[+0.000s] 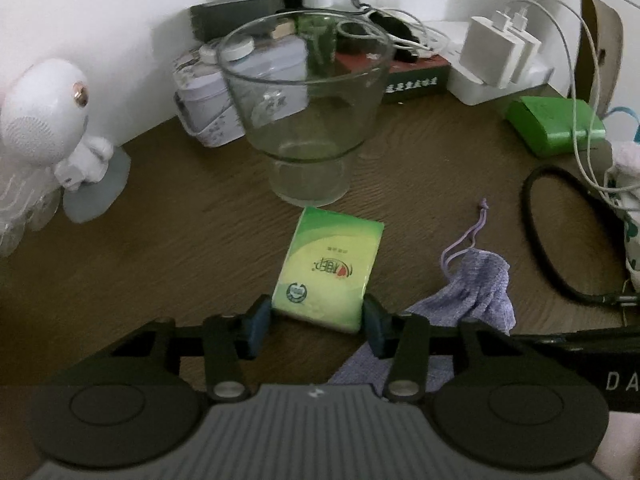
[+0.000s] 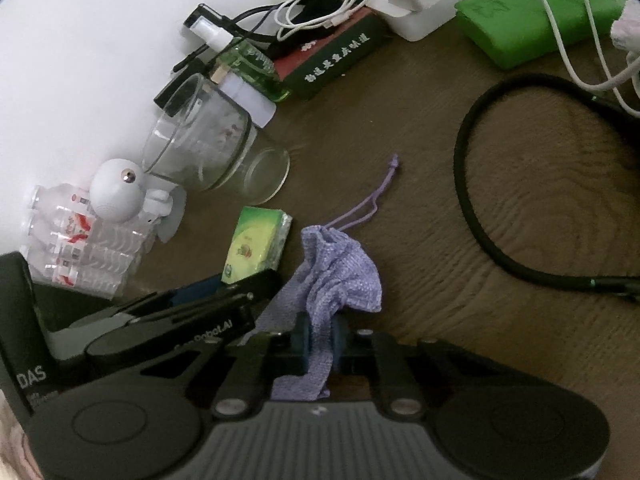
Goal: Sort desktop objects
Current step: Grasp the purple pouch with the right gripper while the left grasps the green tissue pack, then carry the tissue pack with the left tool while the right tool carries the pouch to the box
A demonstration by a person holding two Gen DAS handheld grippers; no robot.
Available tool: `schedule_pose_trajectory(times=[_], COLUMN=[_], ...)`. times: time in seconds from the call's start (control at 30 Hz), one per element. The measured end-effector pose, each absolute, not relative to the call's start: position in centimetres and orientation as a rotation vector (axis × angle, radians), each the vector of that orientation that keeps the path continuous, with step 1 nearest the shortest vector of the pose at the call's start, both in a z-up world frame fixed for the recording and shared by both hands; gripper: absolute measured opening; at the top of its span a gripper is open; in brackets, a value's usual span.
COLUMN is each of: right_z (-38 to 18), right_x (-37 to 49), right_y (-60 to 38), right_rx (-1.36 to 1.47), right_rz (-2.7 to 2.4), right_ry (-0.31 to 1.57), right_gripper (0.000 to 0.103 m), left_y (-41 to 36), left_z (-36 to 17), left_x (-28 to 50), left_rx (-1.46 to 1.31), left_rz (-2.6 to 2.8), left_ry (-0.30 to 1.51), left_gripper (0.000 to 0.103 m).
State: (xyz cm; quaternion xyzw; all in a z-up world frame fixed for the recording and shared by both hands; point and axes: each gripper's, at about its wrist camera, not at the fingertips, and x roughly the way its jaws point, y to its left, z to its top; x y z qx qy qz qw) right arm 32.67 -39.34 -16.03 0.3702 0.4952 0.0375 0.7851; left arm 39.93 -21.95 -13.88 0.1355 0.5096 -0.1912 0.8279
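Note:
A green tissue pack [image 1: 328, 268] lies on the wooden desk in front of a clear glass bowl [image 1: 308, 104]. My left gripper [image 1: 316, 320] has its blue pads on both sides of the pack's near end and is shut on it. The pack also shows in the right wrist view [image 2: 256, 244], with the left gripper [image 2: 224, 292] at its near end. A purple knitted drawstring pouch [image 2: 340, 268] lies to the right of the pack. My right gripper [image 2: 320, 340] is shut on the pouch's near end. The pouch also shows in the left wrist view [image 1: 476, 284].
A white astronaut figure [image 1: 44, 120], a patterned tin [image 1: 208, 92], a spray bottle [image 1: 318, 20], a dark box [image 1: 416, 76], white chargers [image 1: 500, 52] and a green case [image 1: 556, 124] line the back. A black cable loop [image 2: 472, 200] lies at right. Packed bottles [image 2: 76, 248] stand at left.

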Motion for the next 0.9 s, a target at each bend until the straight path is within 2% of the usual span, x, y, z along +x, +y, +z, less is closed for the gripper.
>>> schedule_pose_trajectory(times=[0.5,0.9], right_z=[-13.0,-8.0], right_x=[30.7,25.1], right_y=[-38.0,-37.2], right_rx=[0.74,0.669], right_rz=[0.129,0.145], right_ry=[1.024,0.953], right_gripper=[0.008,0.008], left_y=[-19.0,-16.6], left_z=[-10.4,-4.9], left_x=[37.1,30.2], left_rx=[0.214,0.165], left_rz=[-0.359,-0.366], left_ry=[1.046,0.971], left_gripper=[0.046,0.046])
